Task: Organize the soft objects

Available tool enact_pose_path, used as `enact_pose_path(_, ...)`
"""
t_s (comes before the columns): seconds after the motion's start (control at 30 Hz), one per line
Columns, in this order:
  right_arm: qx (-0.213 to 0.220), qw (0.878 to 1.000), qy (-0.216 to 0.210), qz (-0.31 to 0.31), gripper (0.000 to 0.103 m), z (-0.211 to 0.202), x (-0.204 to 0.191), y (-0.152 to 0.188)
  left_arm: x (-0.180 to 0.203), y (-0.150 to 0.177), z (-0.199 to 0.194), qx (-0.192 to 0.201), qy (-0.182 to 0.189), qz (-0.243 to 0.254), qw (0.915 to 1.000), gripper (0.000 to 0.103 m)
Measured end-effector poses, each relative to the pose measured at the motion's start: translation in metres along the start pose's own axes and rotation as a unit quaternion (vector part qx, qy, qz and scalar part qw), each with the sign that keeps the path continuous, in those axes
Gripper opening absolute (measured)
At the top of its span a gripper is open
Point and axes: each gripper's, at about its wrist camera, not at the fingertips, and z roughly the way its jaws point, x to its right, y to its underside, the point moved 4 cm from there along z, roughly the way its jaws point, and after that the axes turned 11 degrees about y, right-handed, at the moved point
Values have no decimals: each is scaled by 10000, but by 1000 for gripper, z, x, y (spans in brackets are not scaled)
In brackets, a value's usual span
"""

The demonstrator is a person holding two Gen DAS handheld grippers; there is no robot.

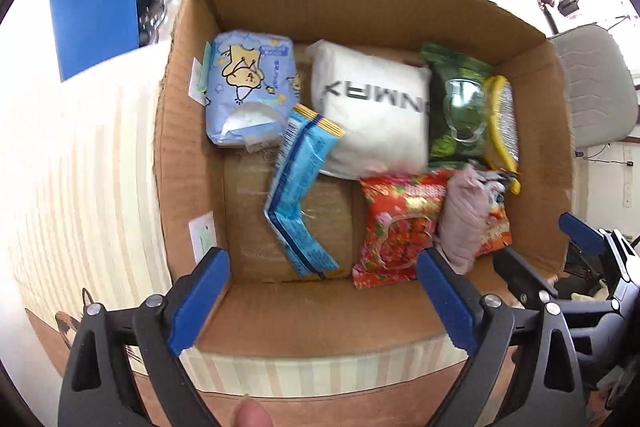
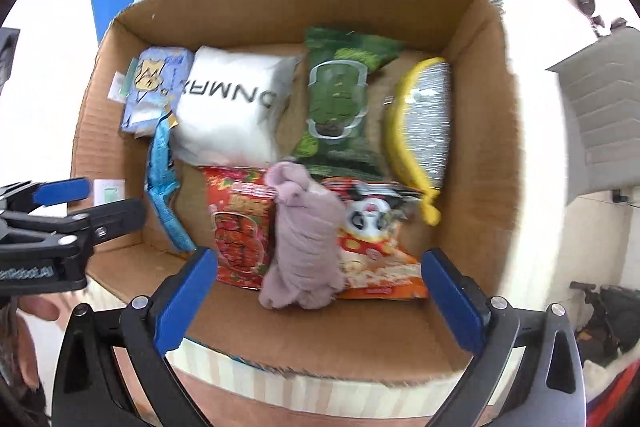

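Hovering over the cardboard box (image 2: 476,131), I hold both the left gripper (image 1: 322,301) and the right gripper (image 2: 318,297) spread apart and empty. I judge the packing nearly done. The mauve cloth bundle (image 2: 302,239) lies by the box's near wall on two snack bags, long axis running near wall to far wall. Next I'd want a clean pinch across its middle.

We see bright daylight in both pictures. The floor around the cardboard box (image 1: 256,311) is so bright it looks washed white. The right view is smeary, most at the box's right wall. The round lens bends the edges, and the corners are black.
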Motion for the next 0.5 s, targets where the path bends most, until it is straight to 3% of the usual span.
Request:
enact_pose_path(0.27, 402, 9981, 279, 362, 103, -46, 14, 39, 25, 19, -42, 1046, -496, 216, 9930, 96)
enact_pose_path(0.5, 616, 9949, 315, 728, 103, -67, 25, 53, 32, 32, -64, 1395, -729, 416, 9867, 96)
